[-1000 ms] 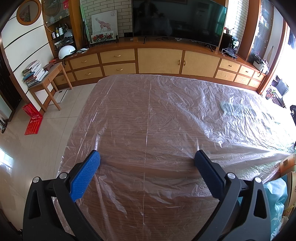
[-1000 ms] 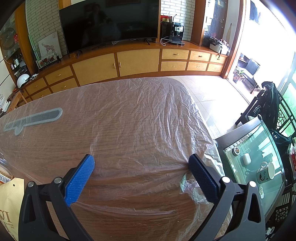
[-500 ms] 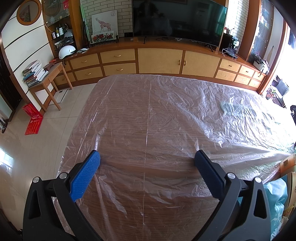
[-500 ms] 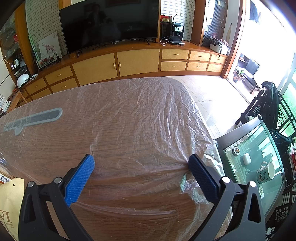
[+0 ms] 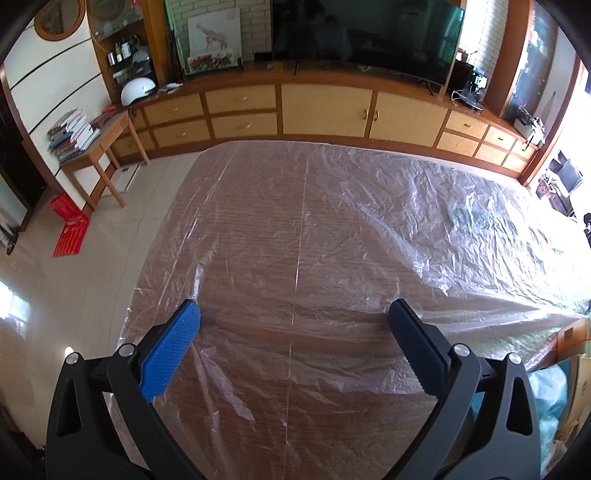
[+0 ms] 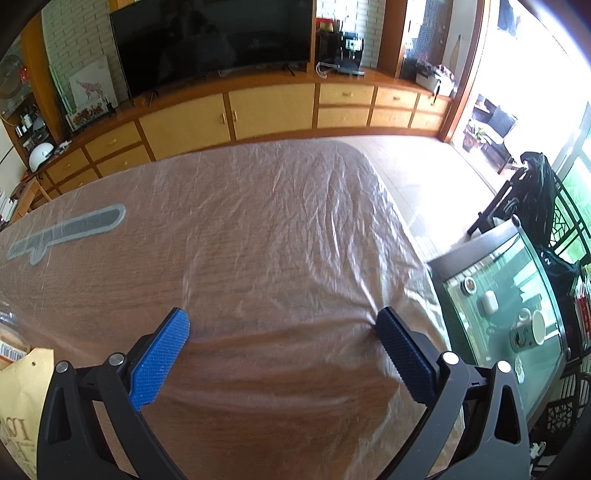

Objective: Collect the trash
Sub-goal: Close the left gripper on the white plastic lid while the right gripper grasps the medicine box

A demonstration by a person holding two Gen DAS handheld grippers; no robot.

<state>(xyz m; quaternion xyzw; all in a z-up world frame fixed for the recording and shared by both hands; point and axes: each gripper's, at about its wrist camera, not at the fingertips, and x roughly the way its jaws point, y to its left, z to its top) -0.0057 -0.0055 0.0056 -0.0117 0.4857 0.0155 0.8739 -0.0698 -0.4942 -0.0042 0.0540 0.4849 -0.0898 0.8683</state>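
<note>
A wooden table (image 5: 295, 236) covered with clear crinkled plastic sheet fills both views (image 6: 280, 229). My left gripper (image 5: 294, 315) is open and empty, low over the table's near left part. My right gripper (image 6: 282, 325) is open and empty over the table's near right end. A brown paper bag (image 6: 22, 398) sits at the lower left edge of the right wrist view, with a clear plastic item (image 6: 9, 332) just behind it. A light blue plastic bag (image 5: 550, 398) and a cardboard piece (image 5: 570, 336) show at the lower right edge of the left wrist view.
A grey knife-shaped print (image 6: 66, 232) lies under the sheet. A glass-topped side table (image 6: 509, 314) with cups stands right of the table. A low cabinet with a TV (image 5: 362, 33) runs along the far wall. A small wooden desk (image 5: 99, 147) stands left.
The right wrist view has shifted slightly, with the gripper moved a little; the left gripper has not visibly moved. Both stay open.
</note>
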